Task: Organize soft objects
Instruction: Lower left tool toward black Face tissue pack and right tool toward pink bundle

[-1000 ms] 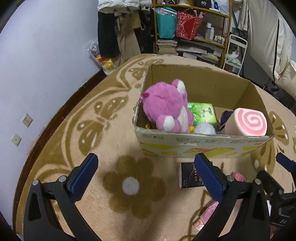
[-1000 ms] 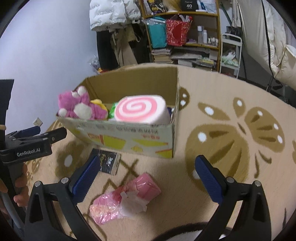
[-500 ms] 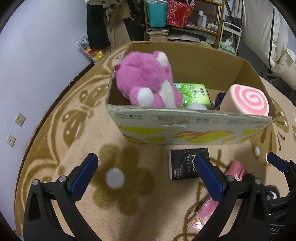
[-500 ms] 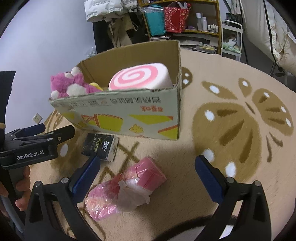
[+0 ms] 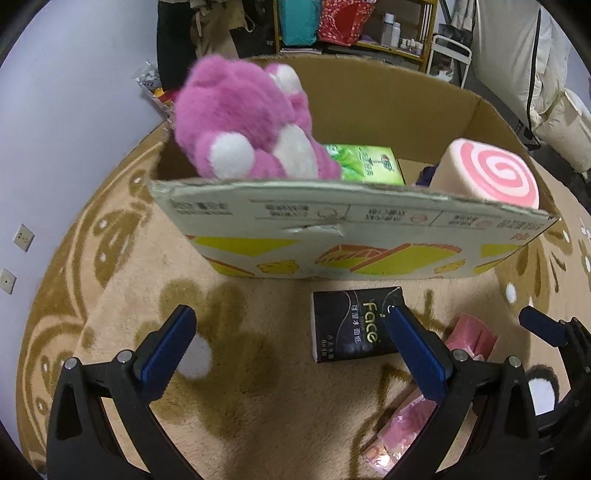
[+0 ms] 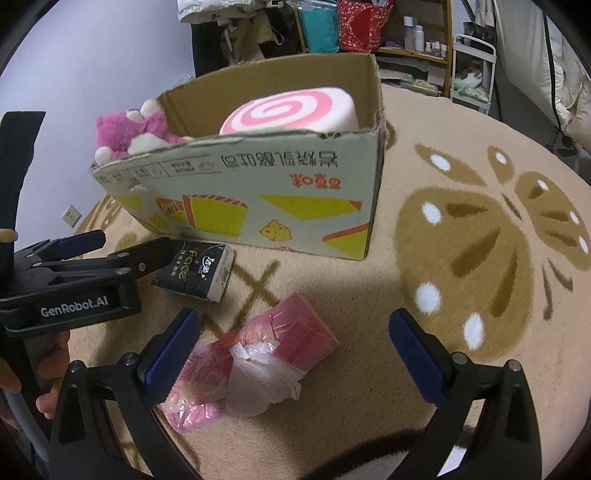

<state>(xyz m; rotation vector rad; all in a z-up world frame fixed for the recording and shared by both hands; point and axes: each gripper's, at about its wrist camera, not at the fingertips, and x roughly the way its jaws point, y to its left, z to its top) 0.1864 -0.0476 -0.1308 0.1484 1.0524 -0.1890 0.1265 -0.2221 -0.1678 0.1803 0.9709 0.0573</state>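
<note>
A cardboard box stands on the rug and holds a pink plush bear, a green tissue pack and a pink swirl roll cushion. A black tissue pack lies on the rug in front of the box. A pink plastic-wrapped pack lies beside it. My left gripper is open, low over the rug, its right finger at the black pack's edge. My right gripper is open around the pink pack.
Shelves with bags and bottles stand behind the box. A wall with sockets runs along the left. A white padded thing is at the far right. The patterned rug spreads to the right of the box.
Both grippers have moved forward and down towards the box front. The black pack and the pink pack now lie closer, between or at the fingers. Both stay open.
</note>
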